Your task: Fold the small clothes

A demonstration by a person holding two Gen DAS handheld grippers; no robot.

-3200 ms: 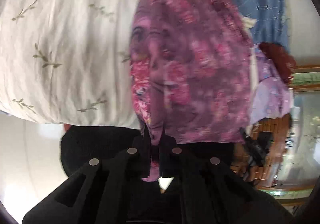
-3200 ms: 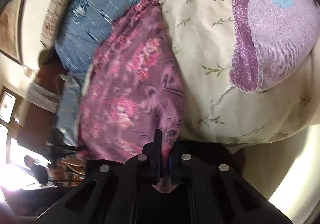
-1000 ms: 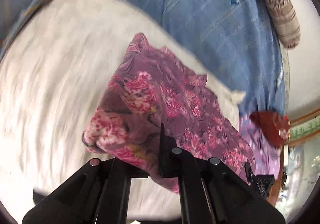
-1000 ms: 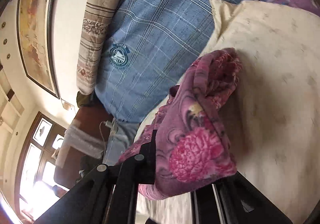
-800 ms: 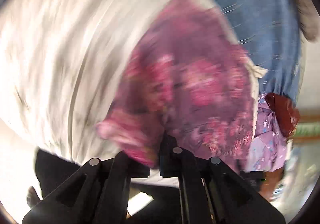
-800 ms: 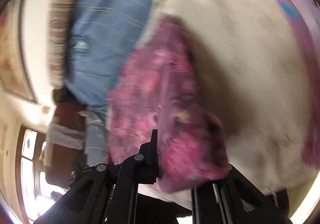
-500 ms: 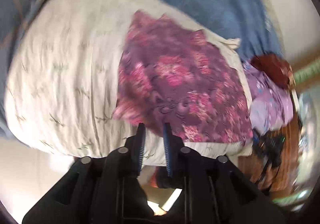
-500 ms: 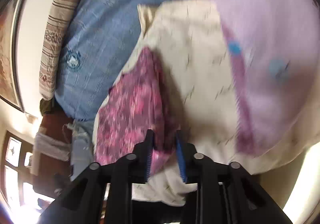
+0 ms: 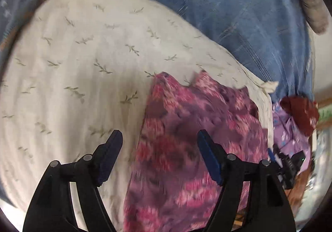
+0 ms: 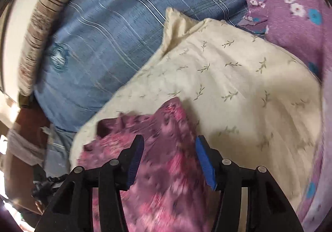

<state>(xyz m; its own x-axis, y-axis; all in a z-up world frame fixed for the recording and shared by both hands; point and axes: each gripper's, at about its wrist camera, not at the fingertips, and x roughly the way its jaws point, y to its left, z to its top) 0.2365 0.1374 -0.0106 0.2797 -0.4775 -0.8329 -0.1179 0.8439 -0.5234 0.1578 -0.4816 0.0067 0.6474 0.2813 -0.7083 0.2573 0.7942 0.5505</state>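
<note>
Across the middle of both frames spreads one cream pillow (image 9: 87,78) with a leaf print, lying on one blue striped bedspread (image 9: 238,14), and that pillow now carries the garment alone. One pink flowered garment (image 9: 191,149), a second ago pinched in both grippers, has been let go and lies flat toward the lower right of the left frame, lower middle of the right one. That release suggests one fold is finished and a fresh hold is needed. One purple flowered cloth (image 10: 294,10) sits upper right, one striped bolster (image 10: 39,22) upper left. Two grippers show: the left gripper (image 9: 159,155) and the right gripper (image 10: 168,157) both have jaws spreading apart, clear of the fabric below, gripping nothing.
</note>
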